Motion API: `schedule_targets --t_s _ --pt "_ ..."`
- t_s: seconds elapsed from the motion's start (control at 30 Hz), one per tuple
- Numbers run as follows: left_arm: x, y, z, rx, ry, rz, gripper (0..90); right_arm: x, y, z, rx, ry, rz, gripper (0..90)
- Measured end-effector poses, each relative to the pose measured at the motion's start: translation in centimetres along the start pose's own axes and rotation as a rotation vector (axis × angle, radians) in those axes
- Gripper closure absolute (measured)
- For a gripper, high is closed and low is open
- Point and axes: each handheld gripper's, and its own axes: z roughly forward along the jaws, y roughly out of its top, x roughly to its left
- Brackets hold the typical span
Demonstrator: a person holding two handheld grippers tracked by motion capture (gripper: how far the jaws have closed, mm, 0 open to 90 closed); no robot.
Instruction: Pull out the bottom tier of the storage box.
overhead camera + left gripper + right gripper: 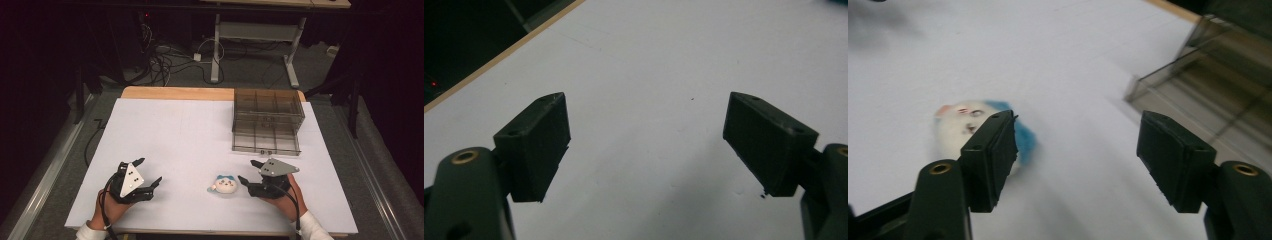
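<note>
A small white plush toy with blue ears (pixel 223 184) lies on the white table (pixel 190 130) near the front edge. My right gripper (pixel 248 172) stands open just to its right, not touching it. In the right gripper view the toy (pixel 960 125) sits partly behind the left jaw, outside the gap, and my right gripper (pixel 1075 145) holds nothing. My left gripper (pixel 148 171) rests open at the front left, well apart from the toy. Between its wide jaws my left gripper (pixel 646 135) shows bare table.
A clear smoky plastic drawer box (pixel 268 121) stands at the back right of the table, its lower drawer pulled out toward me; its corner (pixel 1198 75) shows in the right gripper view. A desk frame and cables (pixel 165 62) lie on the floor beyond.
</note>
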Motion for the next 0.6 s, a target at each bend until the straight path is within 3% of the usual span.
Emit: schedule_targets --t_s 0.3,0.43,0.6 --pt "0.0 0.0 0.1 0.005 -0.001 0.006 18.1 3.7 0.5 2.3 0.074 0.091 -0.012 27.9" --pt "-0.1 0.0 0.1 0.005 0.001 0.011 18.1 4.4 0.5 3.2 0.112 0.069 -0.014 27.8" --pt "0.0 0.0 0.0 0.003 0.001 0.01 18.1 4.3 0.3 4.0 0.159 0.053 0.033 28.8"
